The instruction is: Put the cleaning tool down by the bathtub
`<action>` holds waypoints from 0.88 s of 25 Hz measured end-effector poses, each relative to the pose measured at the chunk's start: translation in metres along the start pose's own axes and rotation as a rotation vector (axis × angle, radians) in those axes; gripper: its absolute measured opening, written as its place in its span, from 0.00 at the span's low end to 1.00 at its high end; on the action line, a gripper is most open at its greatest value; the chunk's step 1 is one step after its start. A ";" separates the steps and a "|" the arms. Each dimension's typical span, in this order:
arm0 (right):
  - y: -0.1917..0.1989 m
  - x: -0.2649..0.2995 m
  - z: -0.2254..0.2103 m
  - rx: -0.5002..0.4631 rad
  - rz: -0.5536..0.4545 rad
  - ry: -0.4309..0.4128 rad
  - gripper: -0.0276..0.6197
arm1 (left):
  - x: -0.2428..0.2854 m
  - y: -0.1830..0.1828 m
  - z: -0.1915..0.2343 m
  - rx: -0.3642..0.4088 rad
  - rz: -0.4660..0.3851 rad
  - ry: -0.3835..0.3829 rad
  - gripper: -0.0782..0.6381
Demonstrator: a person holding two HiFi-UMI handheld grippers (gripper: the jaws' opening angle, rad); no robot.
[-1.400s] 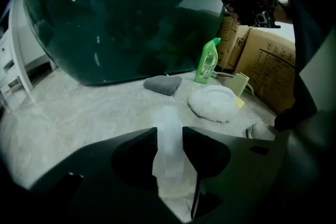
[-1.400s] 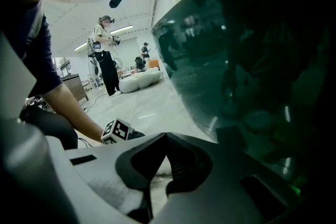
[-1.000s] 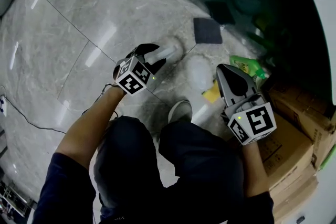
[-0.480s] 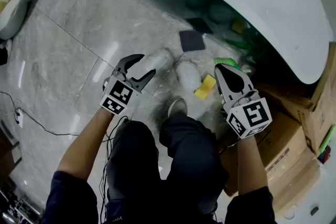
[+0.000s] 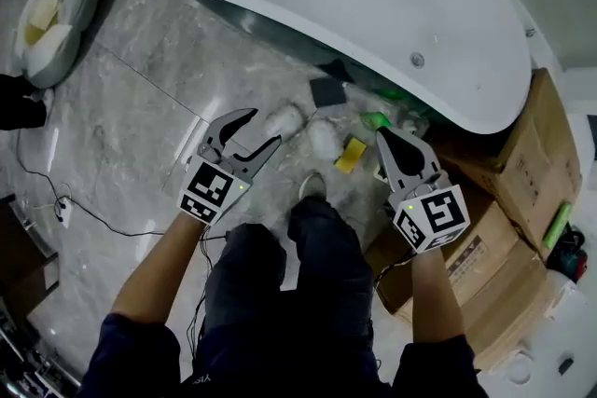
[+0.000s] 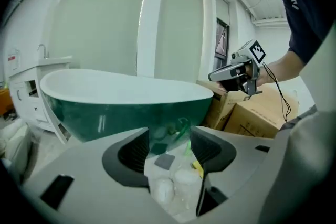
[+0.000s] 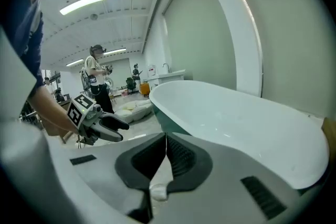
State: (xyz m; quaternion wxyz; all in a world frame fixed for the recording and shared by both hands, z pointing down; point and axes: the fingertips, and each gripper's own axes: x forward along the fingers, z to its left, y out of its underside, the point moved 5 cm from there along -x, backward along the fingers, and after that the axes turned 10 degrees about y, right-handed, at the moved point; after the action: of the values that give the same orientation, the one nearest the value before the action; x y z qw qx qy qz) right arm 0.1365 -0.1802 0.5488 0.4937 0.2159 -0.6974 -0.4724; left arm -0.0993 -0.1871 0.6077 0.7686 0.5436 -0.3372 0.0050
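Note:
The cleaning tool [image 5: 284, 119], a white fluffy piece, lies on the grey marble floor just below the bathtub [image 5: 373, 5], which is white inside and dark green outside. A second white lump [image 5: 322, 135] lies beside it. My left gripper [image 5: 261, 128] hovers a little short of the tool, and its jaws are opening with nothing between them. In the left gripper view the tool [image 6: 161, 189] shows on the floor past the left gripper [image 6: 169, 147]. My right gripper [image 5: 382, 135] is shut and empty near a yellow sponge [image 5: 352, 155]; its jaws meet in the right gripper view [image 7: 165, 155].
A dark grey pad [image 5: 327, 91] and a green bottle [image 5: 376, 119] lie under the tub's rim. Cardboard boxes [image 5: 508, 182] stand at the right. White cushions [image 5: 56, 9] lie at the far left, and a cable [image 5: 56, 200] runs across the floor. My shoe [image 5: 312, 186] is behind the sponge.
The left gripper has let go of the white tool, opened wide and drawn back from it. The view has pulled up, so the whole bathtub now shows.

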 end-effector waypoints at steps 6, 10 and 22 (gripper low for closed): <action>-0.083 -0.053 0.003 0.038 -0.035 0.015 0.05 | -0.057 -0.099 -0.027 -0.024 -0.058 -0.011 0.47; -0.141 -0.087 0.000 0.054 -0.078 0.016 0.05 | -0.089 -0.165 -0.047 -0.038 -0.103 -0.036 0.47; -0.247 -0.163 -0.008 0.062 -0.172 -0.070 0.05 | -0.142 -0.313 -0.103 -0.022 -0.215 -0.112 0.45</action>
State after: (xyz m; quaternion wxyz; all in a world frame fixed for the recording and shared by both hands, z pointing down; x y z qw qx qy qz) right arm 0.1709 -0.1718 0.2551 0.4200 0.2736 -0.7072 -0.4986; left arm -0.0388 -0.1780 0.2542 0.7505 0.5677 -0.3194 -0.1113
